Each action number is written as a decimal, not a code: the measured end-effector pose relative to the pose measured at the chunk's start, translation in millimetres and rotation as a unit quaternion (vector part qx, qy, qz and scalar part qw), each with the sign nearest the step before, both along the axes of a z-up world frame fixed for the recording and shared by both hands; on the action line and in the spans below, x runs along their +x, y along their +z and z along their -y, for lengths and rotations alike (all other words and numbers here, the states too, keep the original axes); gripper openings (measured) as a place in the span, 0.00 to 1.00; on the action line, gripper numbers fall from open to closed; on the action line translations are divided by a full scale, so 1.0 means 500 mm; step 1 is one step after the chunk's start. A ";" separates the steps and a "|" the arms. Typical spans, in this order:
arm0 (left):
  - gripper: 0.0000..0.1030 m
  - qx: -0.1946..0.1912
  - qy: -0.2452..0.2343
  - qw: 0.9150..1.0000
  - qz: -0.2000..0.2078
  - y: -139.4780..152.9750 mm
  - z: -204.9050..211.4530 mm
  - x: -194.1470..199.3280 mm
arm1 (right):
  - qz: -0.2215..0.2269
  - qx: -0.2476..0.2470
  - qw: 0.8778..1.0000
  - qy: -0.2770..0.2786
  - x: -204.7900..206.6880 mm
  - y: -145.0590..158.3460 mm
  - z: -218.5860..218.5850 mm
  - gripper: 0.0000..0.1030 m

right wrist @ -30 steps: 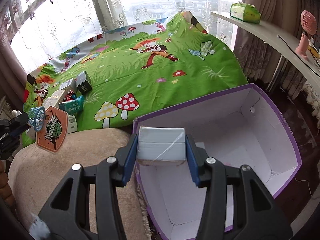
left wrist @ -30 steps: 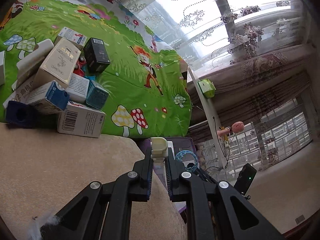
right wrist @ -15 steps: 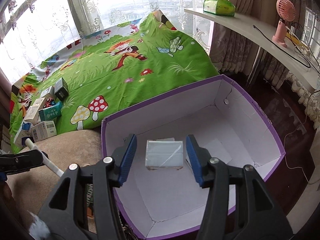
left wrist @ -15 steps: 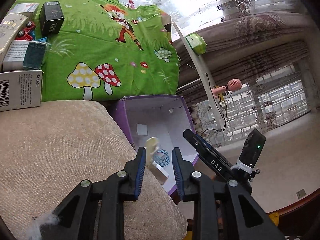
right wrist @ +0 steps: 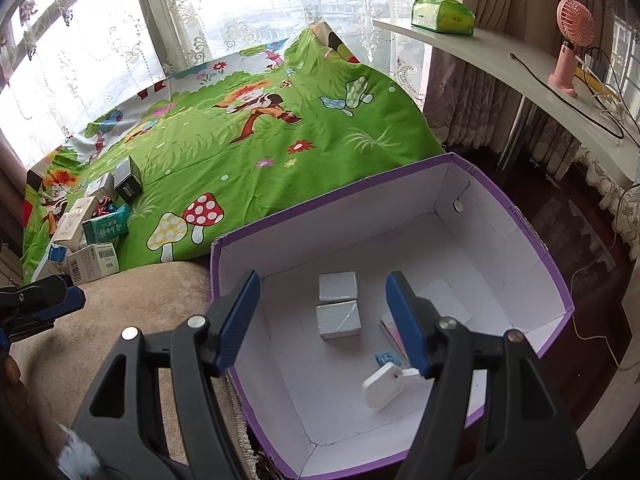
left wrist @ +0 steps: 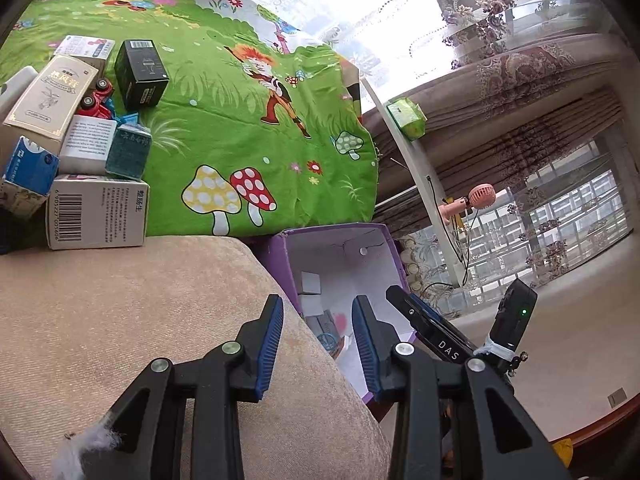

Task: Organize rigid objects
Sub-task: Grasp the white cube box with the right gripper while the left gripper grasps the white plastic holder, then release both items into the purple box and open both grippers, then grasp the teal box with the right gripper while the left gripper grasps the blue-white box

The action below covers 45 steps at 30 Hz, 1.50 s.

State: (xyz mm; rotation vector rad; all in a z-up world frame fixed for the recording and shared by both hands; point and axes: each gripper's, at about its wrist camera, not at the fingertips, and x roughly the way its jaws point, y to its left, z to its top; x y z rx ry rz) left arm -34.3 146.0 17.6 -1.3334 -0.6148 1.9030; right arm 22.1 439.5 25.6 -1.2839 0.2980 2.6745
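Note:
A purple cardboard box point(right wrist: 520, 216) with a white inside stands beside the beige cushion; it also shows in the left wrist view point(left wrist: 292, 252). On its floor lie two grey boxes point(right wrist: 338, 319), a white toy hoop piece point(right wrist: 383, 385) and a blue net point(right wrist: 387, 359). My right gripper point(right wrist: 324, 320) is open and empty above the box. My left gripper point(left wrist: 316, 344) is open and empty over the cushion edge, next to the box. A pile of small cartons point(left wrist: 96, 216) lies on the green cartoon sheet point(left wrist: 240, 120).
The beige cushion point(left wrist: 140, 320) lies in front. A white shelf point(right wrist: 500, 68) at the right carries a green tissue pack point(right wrist: 442, 14), a pink fan point(right wrist: 570, 44) and cables. A black toy-car carton point(left wrist: 140, 72) stands on the sheet. Lace curtains cover the windows behind.
Both grippers opened. The right one dropped its grey box into the purple box; the left one dropped the white hoop toy into it and swung back toward the cartons.

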 end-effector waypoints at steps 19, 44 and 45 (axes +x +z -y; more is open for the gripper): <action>0.37 -0.025 0.156 0.987 -0.029 -0.007 0.293 0.038 | 0.014 -0.020 0.996 0.080 -0.027 -0.020 0.134 0.68; 0.52 -0.209 0.123 0.963 -0.121 0.025 0.287 -0.006 | 0.003 -0.023 0.984 0.178 -0.151 -0.001 0.329 0.72; 0.53 -0.224 0.116 0.960 -0.125 0.025 0.274 -0.011 | 0.003 -0.024 0.983 0.182 -0.158 0.000 0.337 0.72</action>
